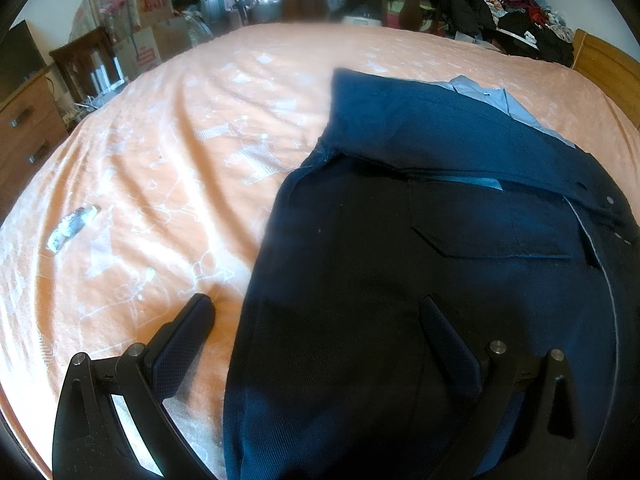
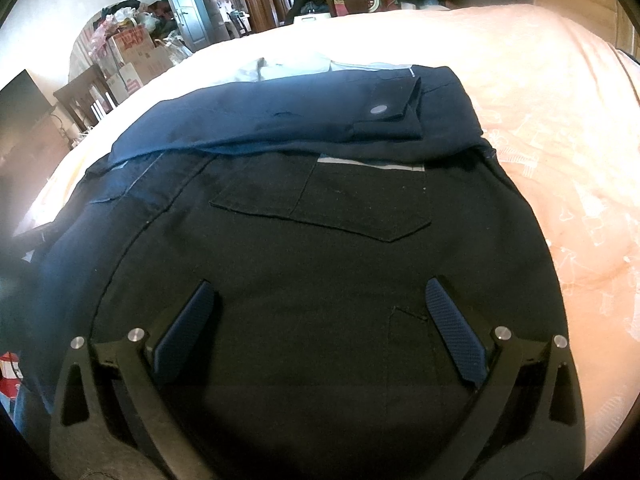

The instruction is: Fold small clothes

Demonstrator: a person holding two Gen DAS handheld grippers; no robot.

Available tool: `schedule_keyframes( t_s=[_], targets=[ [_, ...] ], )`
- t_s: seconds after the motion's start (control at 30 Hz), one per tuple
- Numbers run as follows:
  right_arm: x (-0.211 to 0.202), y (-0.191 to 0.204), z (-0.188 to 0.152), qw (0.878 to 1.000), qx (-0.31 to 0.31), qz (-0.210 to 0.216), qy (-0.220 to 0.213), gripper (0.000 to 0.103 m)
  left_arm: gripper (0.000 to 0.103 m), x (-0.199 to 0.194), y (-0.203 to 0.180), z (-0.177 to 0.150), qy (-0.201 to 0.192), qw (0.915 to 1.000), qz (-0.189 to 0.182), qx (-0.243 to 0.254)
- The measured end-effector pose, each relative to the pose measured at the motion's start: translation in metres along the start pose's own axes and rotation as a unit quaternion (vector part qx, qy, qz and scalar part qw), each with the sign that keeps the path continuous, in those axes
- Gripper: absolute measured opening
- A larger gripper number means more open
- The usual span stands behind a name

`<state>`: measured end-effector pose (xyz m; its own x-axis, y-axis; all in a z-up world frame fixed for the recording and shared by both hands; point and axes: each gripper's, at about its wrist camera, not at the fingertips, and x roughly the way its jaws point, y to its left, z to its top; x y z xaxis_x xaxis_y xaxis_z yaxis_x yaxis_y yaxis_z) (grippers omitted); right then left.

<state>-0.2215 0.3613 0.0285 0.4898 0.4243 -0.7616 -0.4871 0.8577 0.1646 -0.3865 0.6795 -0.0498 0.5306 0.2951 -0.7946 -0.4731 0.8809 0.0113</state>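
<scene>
A dark navy shirt (image 1: 400,248) lies on the orange bedspread (image 1: 160,160), chest pocket up, with a navy sleeve folded across its top and a pale blue garment (image 1: 492,100) peeking out behind. My left gripper (image 1: 316,312) is open over the shirt's left edge, its left finger above the bedspread and its right finger above the cloth. In the right wrist view the same shirt (image 2: 320,240) fills the middle, and my right gripper (image 2: 320,300) hangs open over its lower front, holding nothing. The pale blue garment (image 2: 288,68) shows beyond the folded sleeve.
A small silvery wrapper (image 1: 72,226) lies on the bedspread at the left. A heap of dark and red clothes (image 1: 480,4) sits at the bed's far right corner. Wooden drawers (image 1: 24,136), a chair and cardboard boxes (image 1: 148,36) stand beyond the left side.
</scene>
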Motion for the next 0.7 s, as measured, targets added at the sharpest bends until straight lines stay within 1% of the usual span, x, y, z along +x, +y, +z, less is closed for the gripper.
schedule_keyframes(
  t_s=[0.13,0.7],
  targets=[
    [0.0,-0.001,-0.002,1.0,0.0,-0.001,0.0,0.103,0.103,0.0,0.001,-0.002,0.002,1.0,-0.004,-0.003],
    [0.0,-0.007,-0.01,1.0,-0.006,-0.011,0.007,0.103,0.103,-0.001,0.001,-0.006,0.001,1.0,0.0,-0.002]
  ],
)
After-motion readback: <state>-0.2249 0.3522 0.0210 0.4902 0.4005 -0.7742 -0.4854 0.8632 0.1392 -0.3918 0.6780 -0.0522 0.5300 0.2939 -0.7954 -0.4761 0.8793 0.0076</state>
